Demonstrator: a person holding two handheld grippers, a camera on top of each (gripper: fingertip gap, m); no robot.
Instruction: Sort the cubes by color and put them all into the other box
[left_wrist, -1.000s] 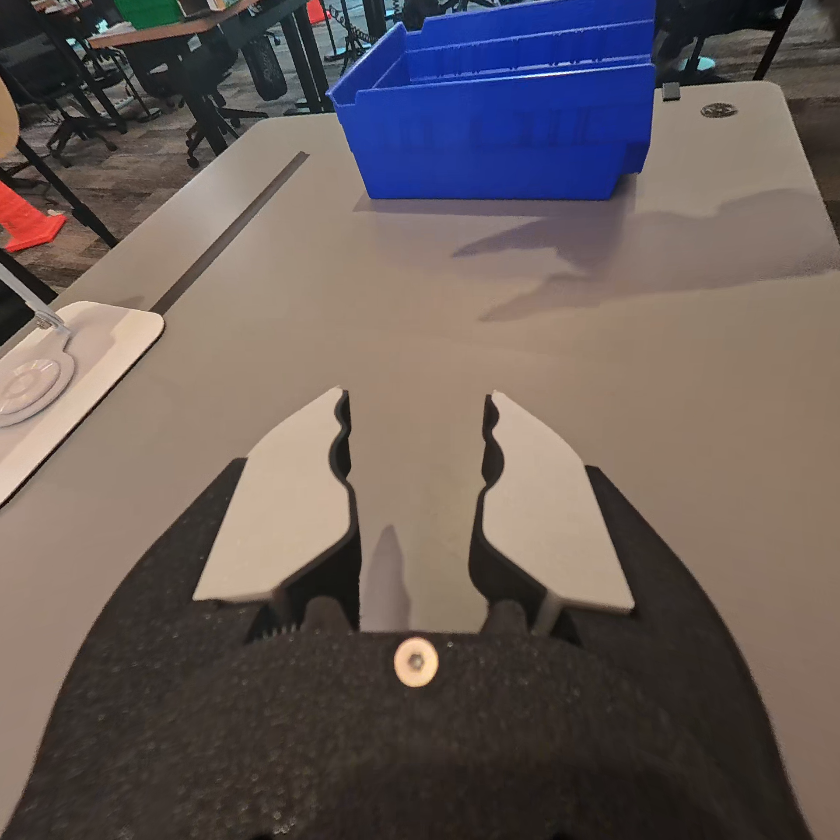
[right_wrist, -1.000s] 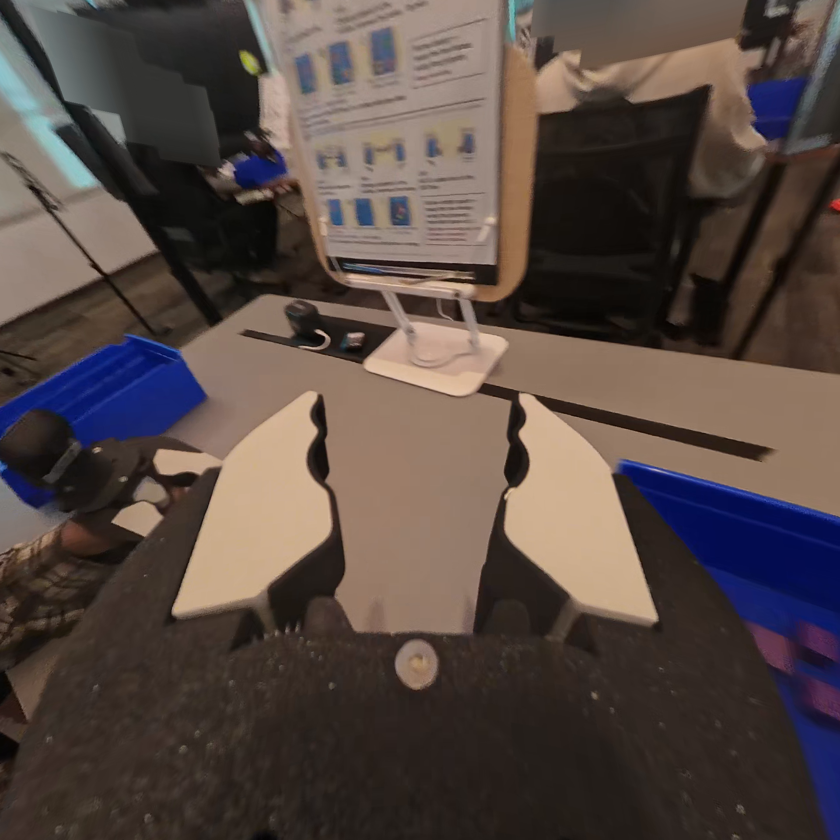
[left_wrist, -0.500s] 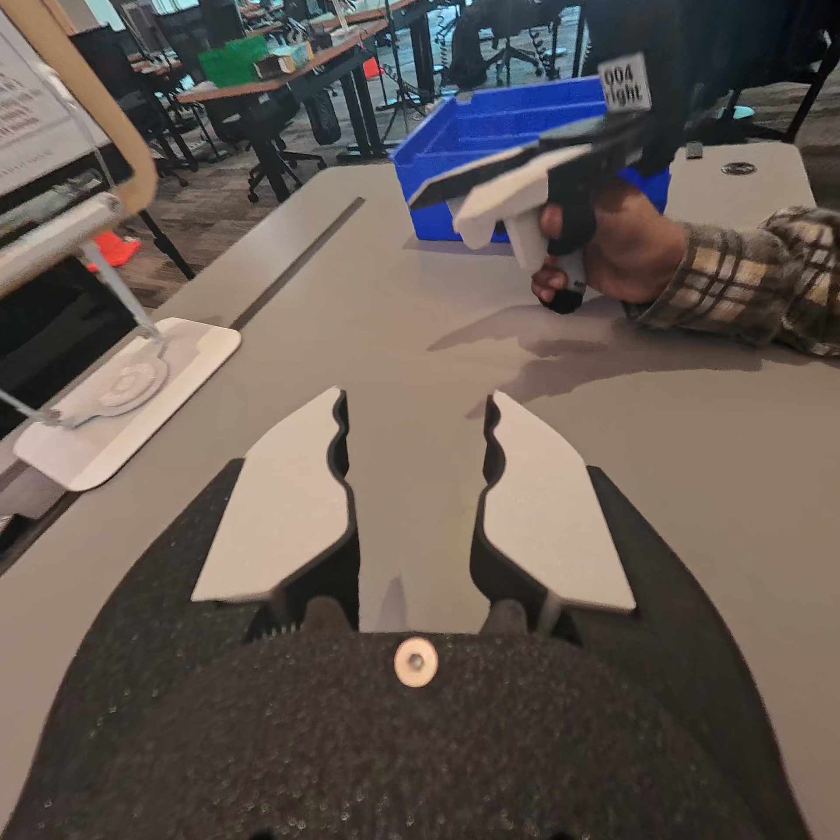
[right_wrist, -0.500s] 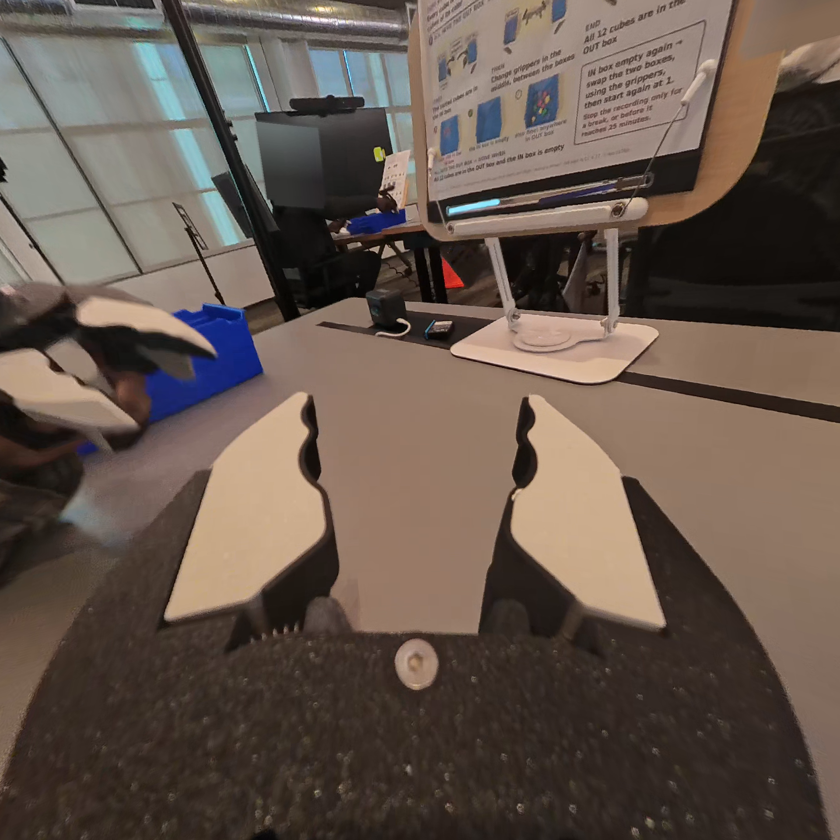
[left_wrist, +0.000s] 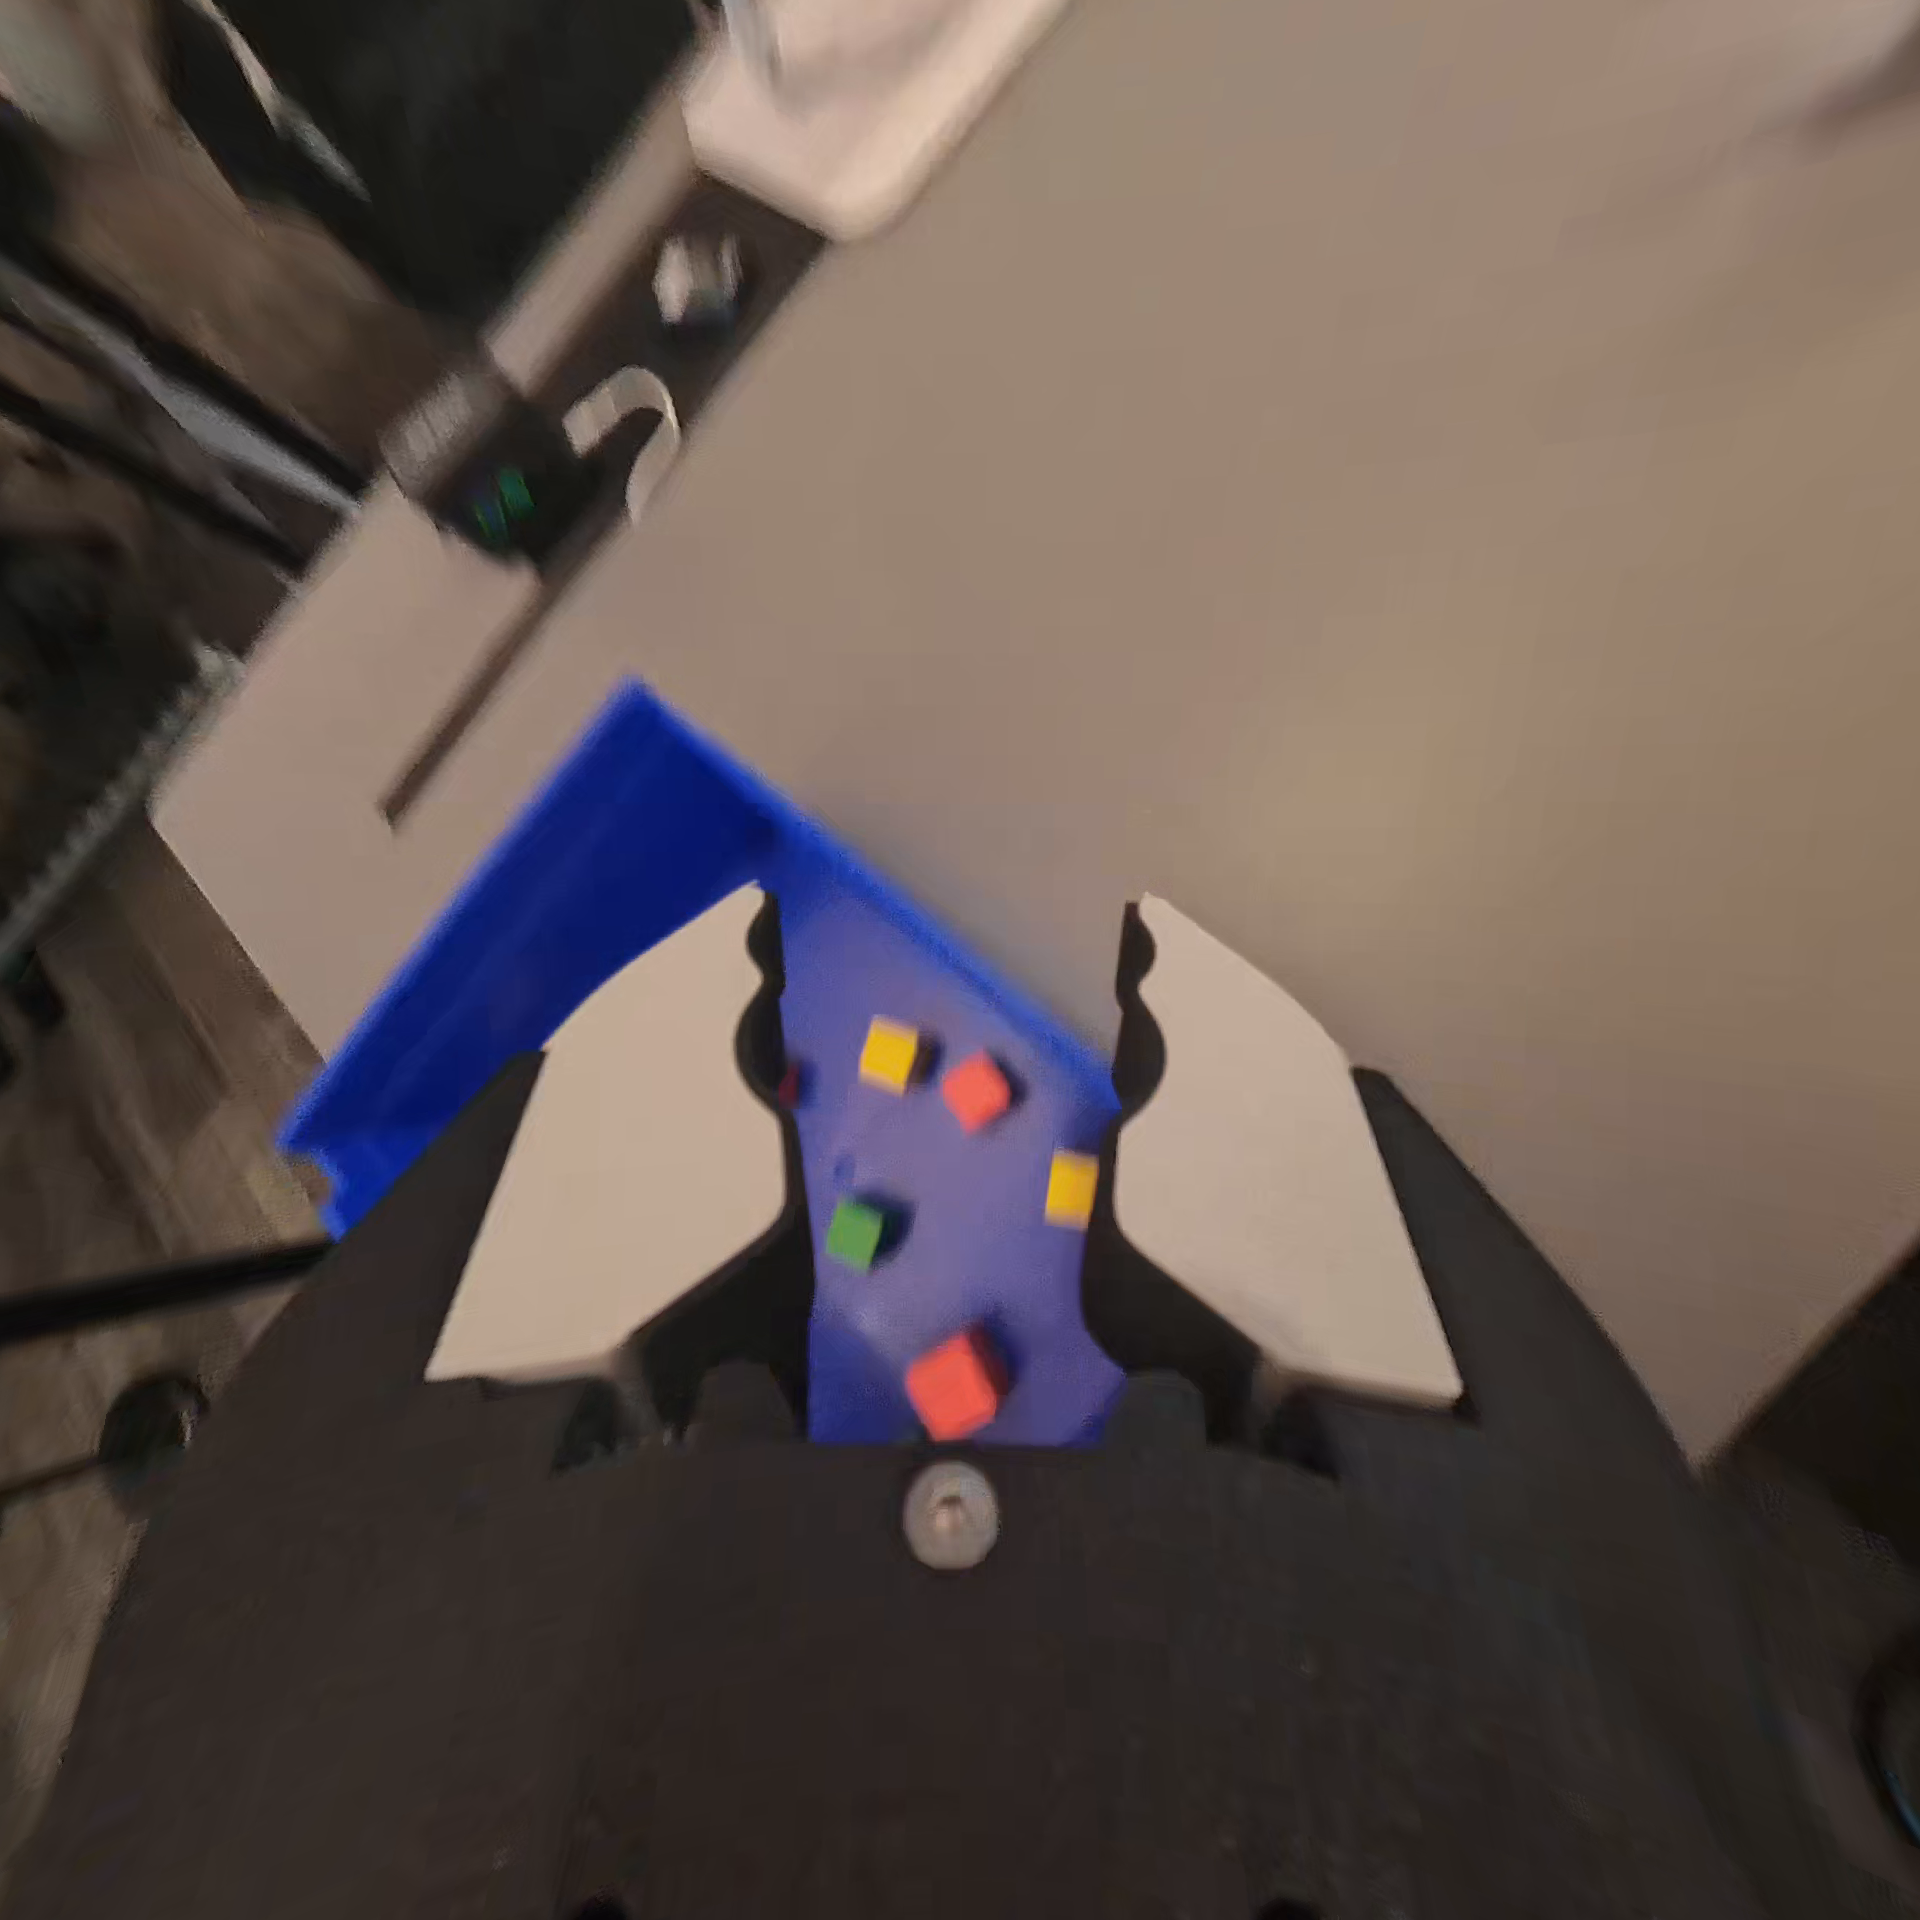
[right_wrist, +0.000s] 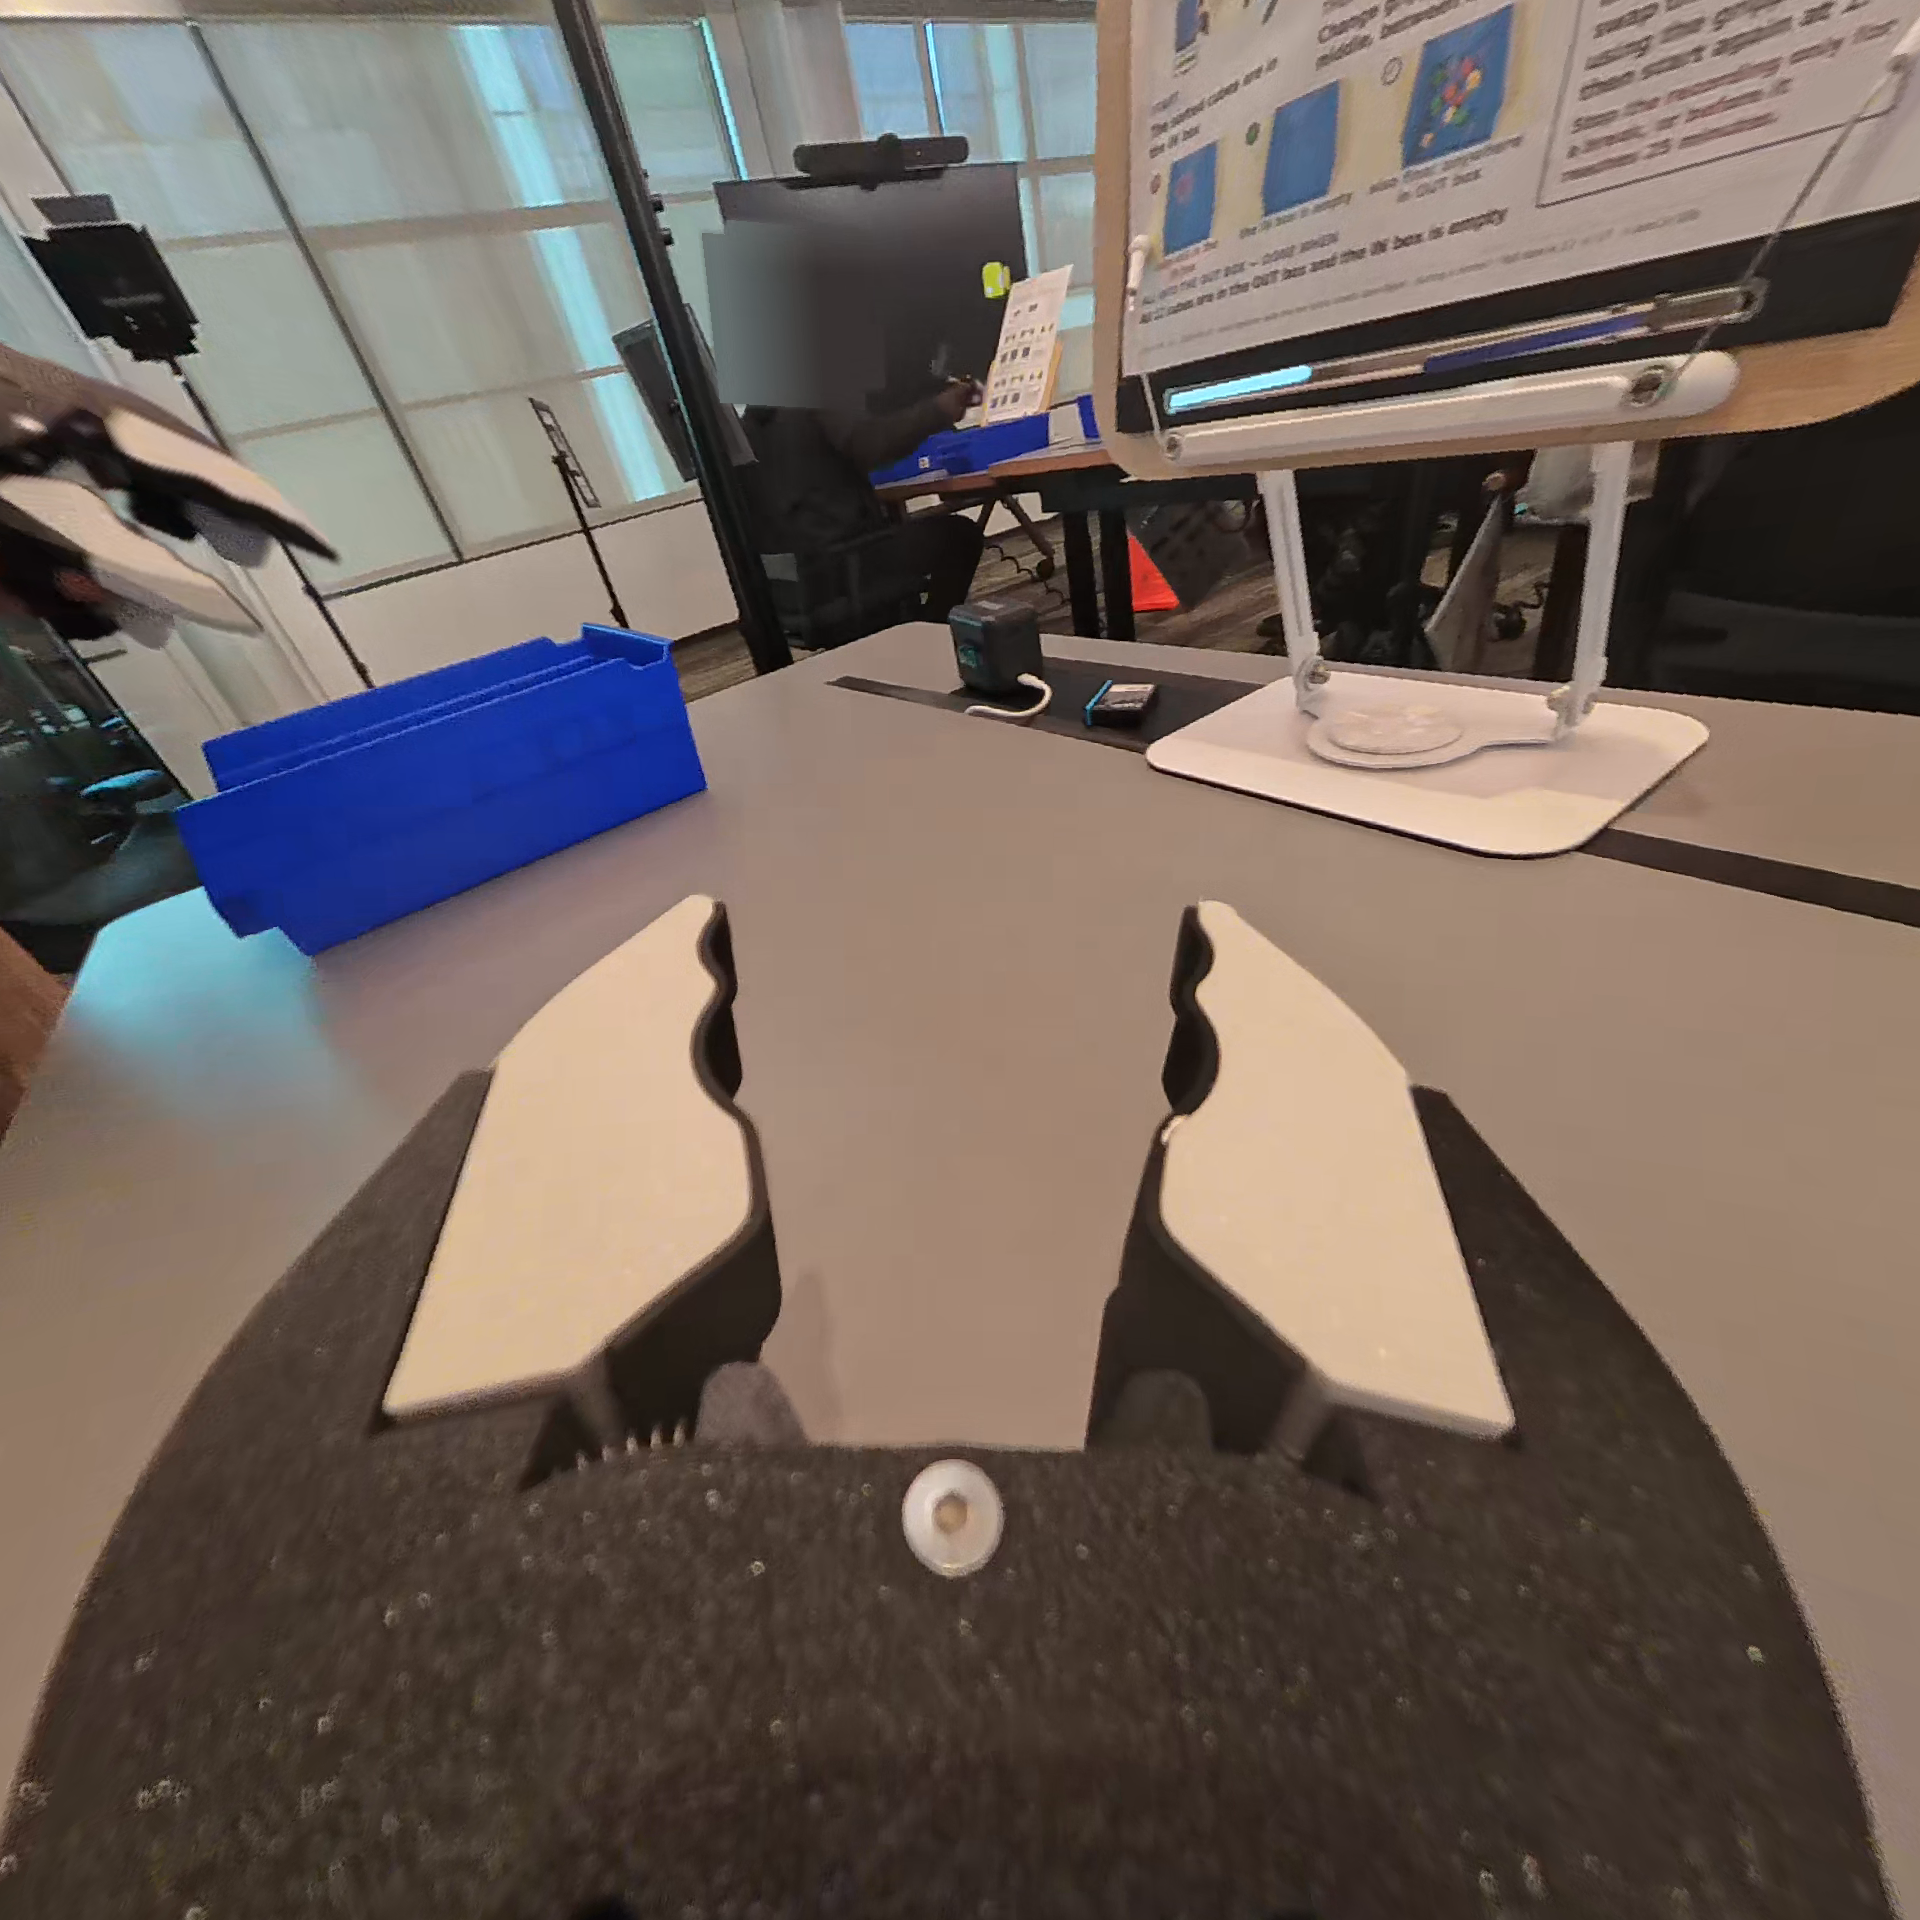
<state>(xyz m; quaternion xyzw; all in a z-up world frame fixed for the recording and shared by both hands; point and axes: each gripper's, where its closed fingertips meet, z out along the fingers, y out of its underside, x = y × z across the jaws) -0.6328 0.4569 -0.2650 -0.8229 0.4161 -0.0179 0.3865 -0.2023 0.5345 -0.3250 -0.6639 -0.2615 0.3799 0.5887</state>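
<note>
The left gripper (left_wrist: 945, 914) has swung over the blue box (left_wrist: 582, 935) of cubes (left_wrist: 954, 1371), fingers spread wide and empty, ready to pick.

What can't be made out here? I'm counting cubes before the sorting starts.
- Cube total: in the left wrist view the left gripper covers part of the blue box; one yellow cube is half hidden by a finger.
- That view is motion-blurred.
- Right wrist view: the box wall hides its inside.

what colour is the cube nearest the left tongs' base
Red cube, seen best in the left wrist view.
</note>
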